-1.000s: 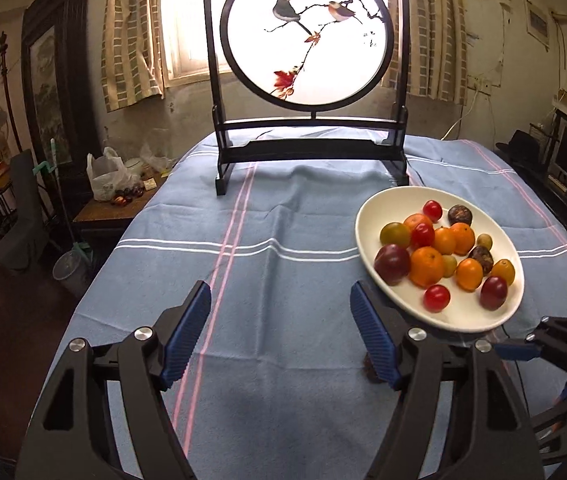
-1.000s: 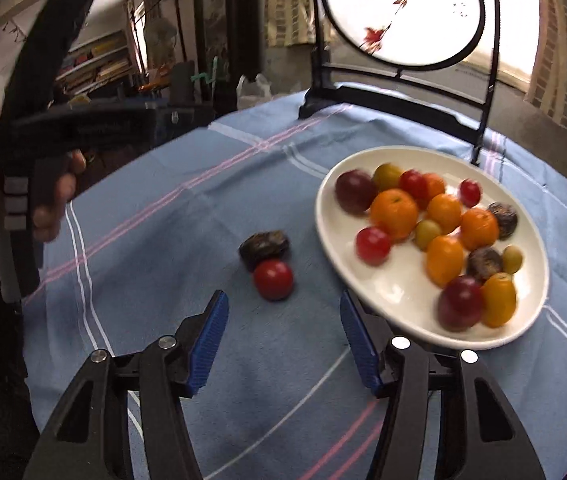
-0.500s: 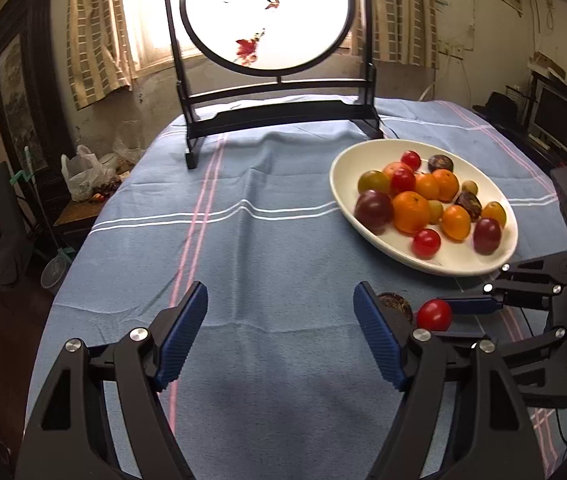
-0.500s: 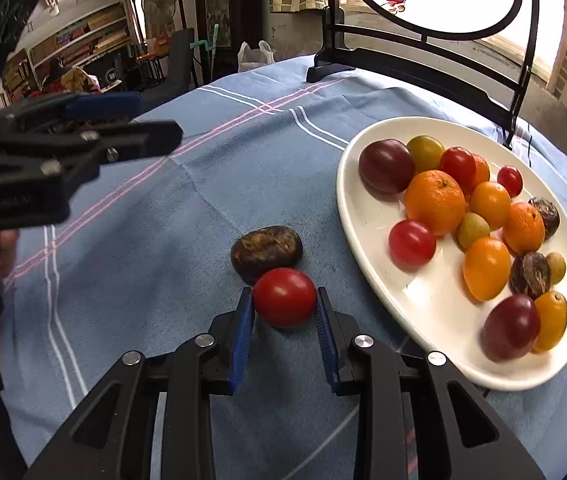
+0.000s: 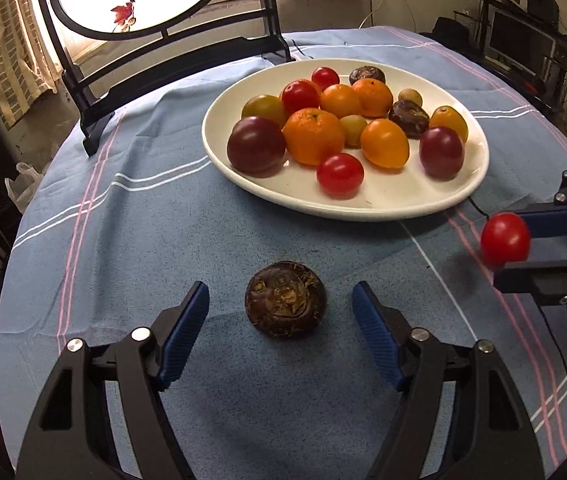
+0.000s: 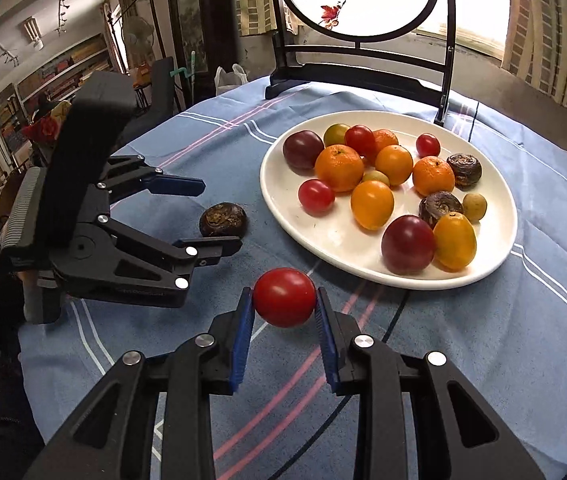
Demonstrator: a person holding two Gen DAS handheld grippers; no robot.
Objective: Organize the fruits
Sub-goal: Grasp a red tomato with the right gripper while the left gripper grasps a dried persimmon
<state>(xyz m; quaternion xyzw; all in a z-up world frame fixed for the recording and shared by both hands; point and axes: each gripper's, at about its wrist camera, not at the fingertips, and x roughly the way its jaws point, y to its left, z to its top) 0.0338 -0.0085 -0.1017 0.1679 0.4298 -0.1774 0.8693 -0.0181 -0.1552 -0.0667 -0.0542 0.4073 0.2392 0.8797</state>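
So we've just clamped our right gripper (image 6: pixel 284 307) on the red tomato (image 6: pixel 284 297) and lifted it off the cloth, while our left gripper (image 5: pixel 280 314), fingers apart but just been closing, has dropped around the dark water chestnut (image 5: pixel 286 305), so both strays look headed for the plate (image 6: pixel 323 236).

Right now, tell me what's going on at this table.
A person is sorting fruit with two handheld grippers. The right gripper is shut on a red tomato, held just short of the plate of fruit. The left gripper has just been closing; its jaws straddle a dark brown fruit lying on the cloth, not yet pressing on it.
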